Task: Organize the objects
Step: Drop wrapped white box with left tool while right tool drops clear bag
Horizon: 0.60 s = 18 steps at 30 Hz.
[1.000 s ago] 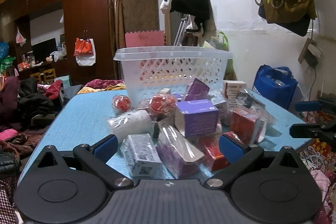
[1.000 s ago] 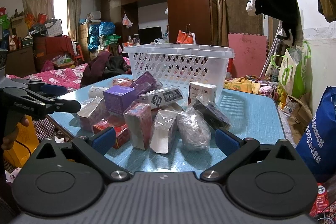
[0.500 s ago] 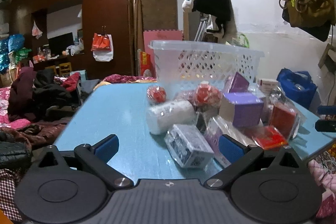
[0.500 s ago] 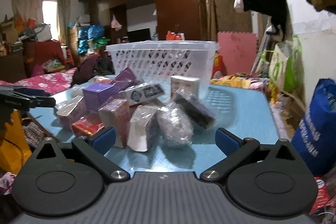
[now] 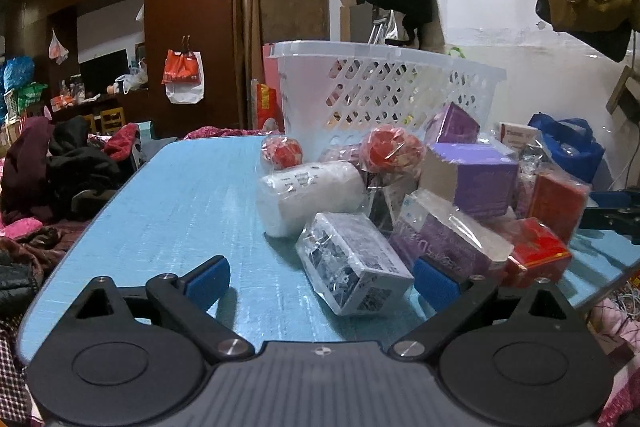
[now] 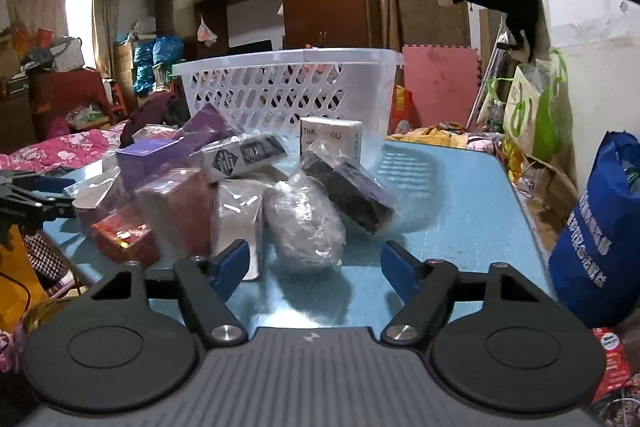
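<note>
A white plastic basket (image 5: 384, 87) stands at the far side of the blue tabletop (image 5: 192, 203), and everything waiting to be sorted is heaped in front of it. Nothing can be made out inside the basket itself.

From the left side, nearest the basket are two red wrapped balls (image 5: 390, 155), with a white bagged roll (image 5: 308, 197) lying in front of them. In front of the roll lies a grey printed box in plastic (image 5: 352, 267), the thing furthest from the basket. A purple box (image 5: 476, 183) sits in the middle of the heap, and a red box (image 5: 536, 255) lies out toward the tabletop's edge, well away from the basket.

The left gripper (image 5: 320, 283) hovers low at the edge of the tabletop opposite the basket, its blue-padded fingers (image 5: 208, 281) spread wide with nothing between them; the grey printed box lies just ahead of the gap.

From the other side, a white "THANK YOU" box (image 6: 332, 143) stands right against the basket's wall. In front of it a dark flat box (image 6: 352, 193) tilts in its wrapper, and a crinkled clear bag with a roundish bundle (image 6: 306, 227) lies further out from the basket. The right gripper (image 6: 316, 269) faces that bundle, fingers (image 6: 396, 267) apart and empty.
</note>
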Each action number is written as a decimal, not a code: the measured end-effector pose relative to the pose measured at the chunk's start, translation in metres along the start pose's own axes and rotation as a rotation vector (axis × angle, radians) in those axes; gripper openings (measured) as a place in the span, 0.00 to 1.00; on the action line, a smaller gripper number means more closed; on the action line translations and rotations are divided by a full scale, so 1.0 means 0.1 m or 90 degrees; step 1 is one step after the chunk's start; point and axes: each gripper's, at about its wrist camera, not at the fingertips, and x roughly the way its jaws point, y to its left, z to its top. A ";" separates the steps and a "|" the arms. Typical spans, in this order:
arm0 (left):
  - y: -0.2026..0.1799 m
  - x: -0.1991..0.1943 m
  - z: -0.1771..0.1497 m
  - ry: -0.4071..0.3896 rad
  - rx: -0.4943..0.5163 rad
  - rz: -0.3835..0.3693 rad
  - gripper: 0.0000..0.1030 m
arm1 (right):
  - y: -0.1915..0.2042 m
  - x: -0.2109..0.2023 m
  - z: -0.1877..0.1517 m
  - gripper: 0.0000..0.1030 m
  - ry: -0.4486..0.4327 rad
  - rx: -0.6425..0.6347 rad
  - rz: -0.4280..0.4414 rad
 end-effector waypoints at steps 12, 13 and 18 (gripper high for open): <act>-0.03 -0.06 -0.03 -0.045 0.008 0.012 0.59 | -0.02 -0.25 -0.01 0.42 -0.026 -0.009 -0.003; -0.02 -0.07 -0.02 -0.053 0.008 0.014 0.59 | -0.03 -0.28 0.01 0.42 -0.032 -0.007 -0.006; 0.04 -0.24 0.16 -0.097 -0.010 0.010 0.58 | -0.05 -0.44 0.21 0.42 -0.078 0.009 0.003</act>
